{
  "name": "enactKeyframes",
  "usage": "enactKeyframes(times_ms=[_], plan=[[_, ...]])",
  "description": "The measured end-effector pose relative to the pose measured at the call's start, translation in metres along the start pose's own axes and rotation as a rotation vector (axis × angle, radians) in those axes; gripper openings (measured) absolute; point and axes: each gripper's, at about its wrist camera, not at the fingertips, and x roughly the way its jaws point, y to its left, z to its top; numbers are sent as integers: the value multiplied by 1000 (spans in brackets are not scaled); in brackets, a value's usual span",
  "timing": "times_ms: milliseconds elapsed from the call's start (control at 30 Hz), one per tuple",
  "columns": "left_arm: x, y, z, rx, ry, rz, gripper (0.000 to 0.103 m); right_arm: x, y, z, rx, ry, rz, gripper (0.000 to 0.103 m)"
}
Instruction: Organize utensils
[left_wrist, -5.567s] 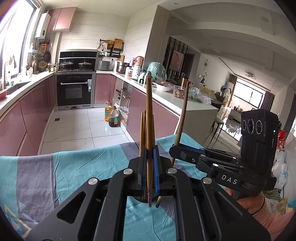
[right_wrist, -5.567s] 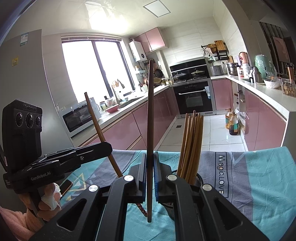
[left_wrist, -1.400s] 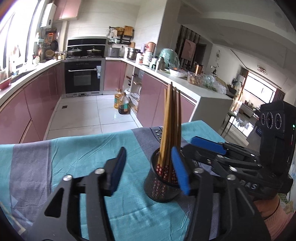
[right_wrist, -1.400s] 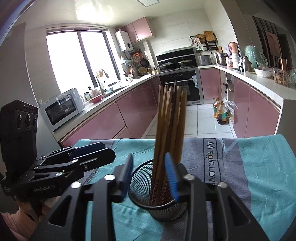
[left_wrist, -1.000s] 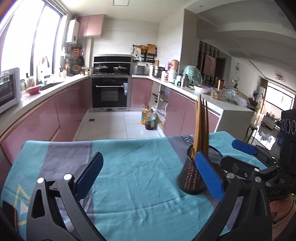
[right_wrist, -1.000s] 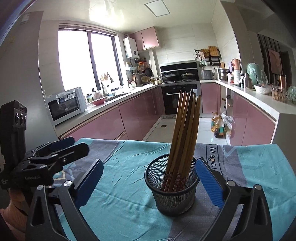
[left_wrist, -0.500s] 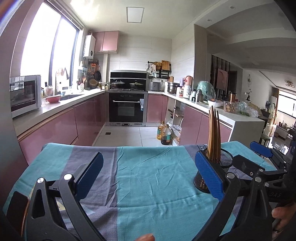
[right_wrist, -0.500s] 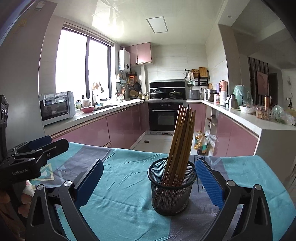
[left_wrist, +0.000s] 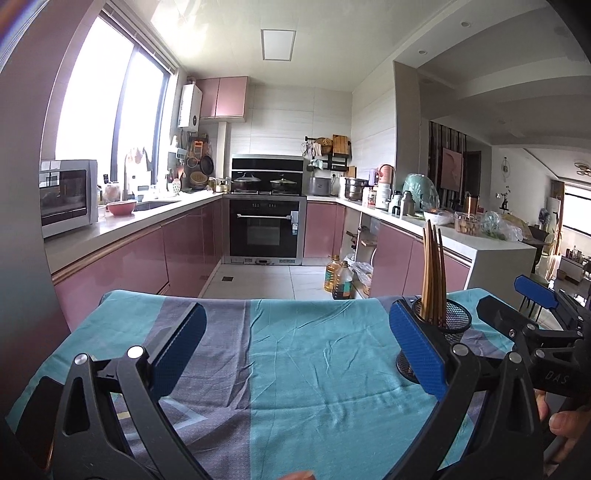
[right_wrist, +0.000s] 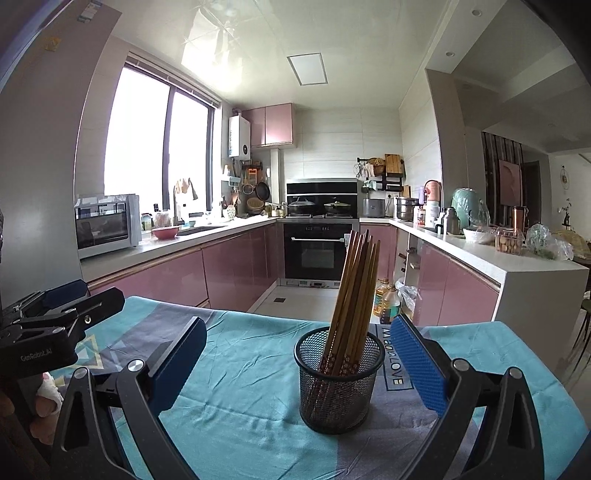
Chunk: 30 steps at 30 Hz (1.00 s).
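Right wrist view centres on a black wire-mesh holder (right_wrist: 340, 380) standing upright on the teal and grey tablecloth (right_wrist: 240, 373). Inside it is a bundle of brown wooden chopsticks (right_wrist: 354, 291), all leaning together toward the holder's right side, their patterned ends down at the bottom of the mesh and their plain tips fanned slightly above the rim. Nothing else shows inside the holder.

The right gripper (right_wrist: 295, 354) has its blue-padded fingers spread wide, one on each side of the holder and clear of it, gripping nothing. To the holder's left, well apart from it, the left gripper (right_wrist: 62, 299) reaches in over the cloth.

From the left wrist view, the left gripper (left_wrist: 295, 343) is likewise spread wide and empty over bare cloth, with the holder (left_wrist: 439, 332) partly hidden behind its right finger. The right gripper (left_wrist: 524, 310) sits just beyond the holder on the right, a hand (left_wrist: 565, 424) on its handle.
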Motion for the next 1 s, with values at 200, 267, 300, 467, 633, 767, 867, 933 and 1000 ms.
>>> enactKeyframes(times_ms=[200, 267, 300, 467, 633, 767, 867, 933, 1000], plan=[[-10, -3, 0, 3, -18, -2, 97, -4, 3, 0, -4, -13, -6, 97], [-12, -3, 0, 4, -23, -2, 97, -4, 3, -1, -3, -18, -9, 97], [-14, -4, -1, 4, -25, -1, 97, -5, 2, 0, -1, -19, -9, 97], [-20, -7, -1, 8, -39, -2, 97, -7, 1, 0, 6, -24, -9, 97], [-21, -8, 3, 9, -48, 3, 97, -9, 1, 0, 7, -30, -11, 97], [-24, -9, 3, 13, -55, 8, 97, -9, 1, 0, 9, -32, -10, 97], [-25, -10, 5, 15, -57, 9, 97, -9, 1, 0, 9, -32, -10, 97], [-26, -10, 5, 17, -61, 13, 97, -10, 1, 1, 8, -34, -10, 97], [-26, -11, 6, 17, -62, 14, 97, -11, 1, 0, 9, -35, -10, 97]])
